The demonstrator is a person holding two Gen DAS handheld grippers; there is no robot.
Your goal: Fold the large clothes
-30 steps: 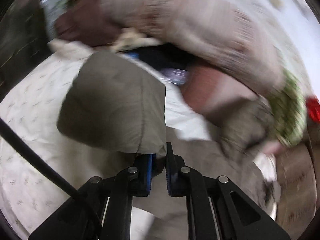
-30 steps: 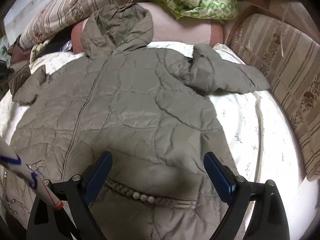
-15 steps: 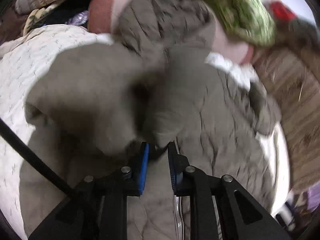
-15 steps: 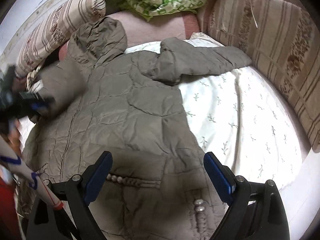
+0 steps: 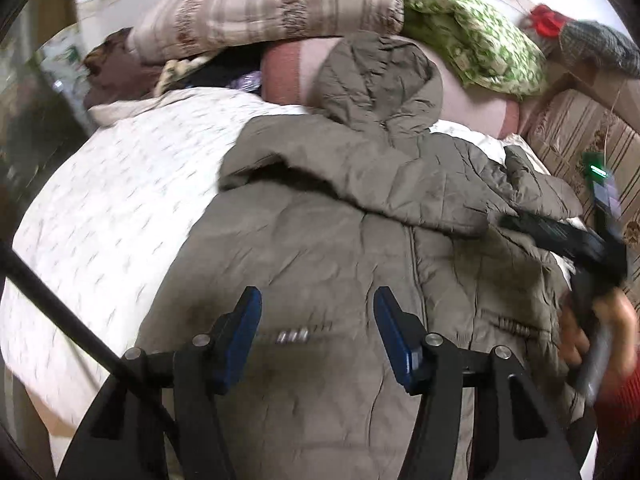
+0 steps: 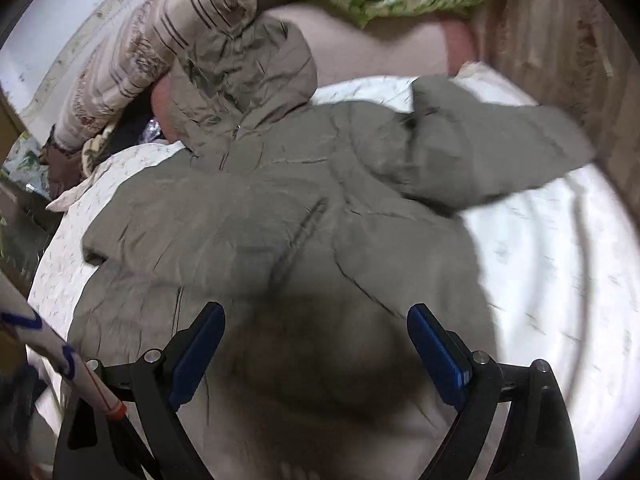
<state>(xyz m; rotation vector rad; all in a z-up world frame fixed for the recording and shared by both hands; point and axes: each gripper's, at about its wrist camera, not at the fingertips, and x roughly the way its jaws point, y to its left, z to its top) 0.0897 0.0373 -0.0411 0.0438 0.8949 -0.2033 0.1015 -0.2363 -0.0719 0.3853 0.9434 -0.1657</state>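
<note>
We judge the jacket (image 5: pixel 332 240) to be soft, puffy and fairly light for its bulk; its smooth quilted shell may slide between the fingers, and the padding should spring back after a fold. The best places to take hold look like the thin edges: a cuff, the hem or the end of a sleeve, where there is less filling to pinch.

It is an olive-grey padded jacket with a hood (image 5: pixel 380 84), a zip down the middle and a beaded trim near the pockets. It lies front up on the bed (image 5: pixel 104 208), hood toward the top of the frame. One sleeve (image 5: pixel 360 172) lies folded across the chest in the left wrist view. The other sleeve (image 6: pixel 492 152) reaches out toward the upper right of the right wrist view, onto the white patterned sheet.

The left gripper (image 5: pixel 318 334) hangs over the lower front of the jacket; its fingers have just been opening, stand about halfway apart, and nothing is between them. The right gripper (image 6: pixel 316 354) is spread wide and holds nothing.

Beyond the hood lie a striped pillow (image 5: pixel 272 0) and a green patterned blanket (image 5: pixel 472 36).
</note>
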